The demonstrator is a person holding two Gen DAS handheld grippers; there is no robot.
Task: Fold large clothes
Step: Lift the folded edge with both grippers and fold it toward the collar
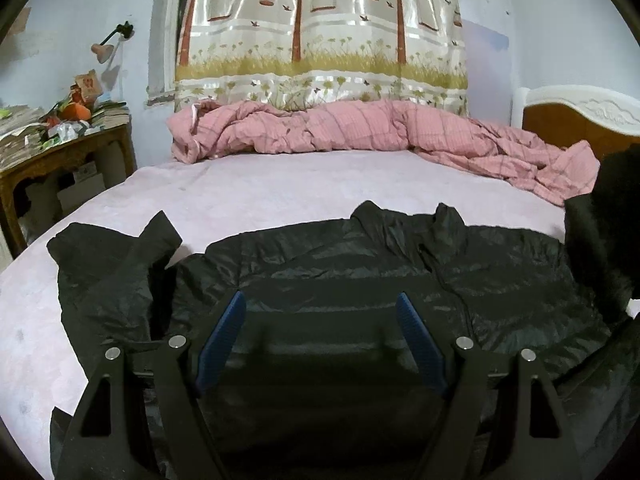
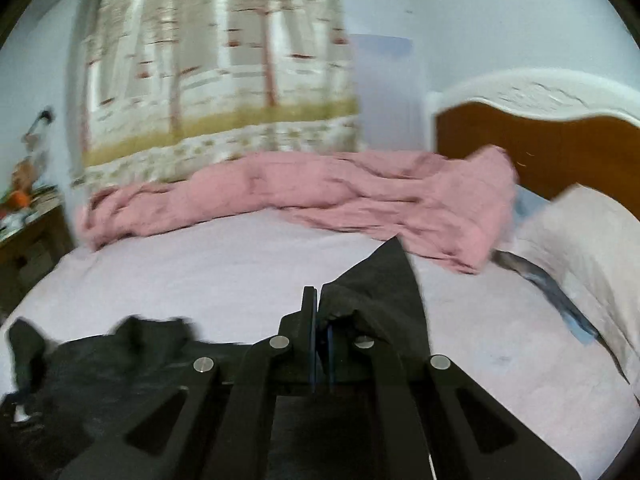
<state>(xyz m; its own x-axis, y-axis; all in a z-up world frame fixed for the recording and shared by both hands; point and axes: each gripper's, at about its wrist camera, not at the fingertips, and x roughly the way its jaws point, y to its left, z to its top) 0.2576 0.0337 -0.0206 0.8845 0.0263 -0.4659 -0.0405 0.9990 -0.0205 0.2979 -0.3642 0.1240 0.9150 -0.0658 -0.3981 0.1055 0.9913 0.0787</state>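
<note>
- Black jacket (image 1: 360,272) lies spread flat on the bed (image 1: 260,188), at 6 o'clock from the pink quilt (image 1: 320,128).
- Left hand-held gripper (image 1: 322,308): jaws wide apart, nothing gripped, over the jacket.
- Right hand-held gripper (image 2: 316,300): jaws closed, clamping a lifted jacket sleeve (image 2: 380,280).

Both wrist fisheyes are looking forward and slightly downward across the bed (image 1: 280,184) toward the curtain (image 1: 320,32). The left one is sitting low, close over the black jacket (image 1: 360,264). The right one is looking from higher, blurred. Both are sharing the pink quilt (image 2: 320,192) and headboard (image 2: 540,148).
</note>
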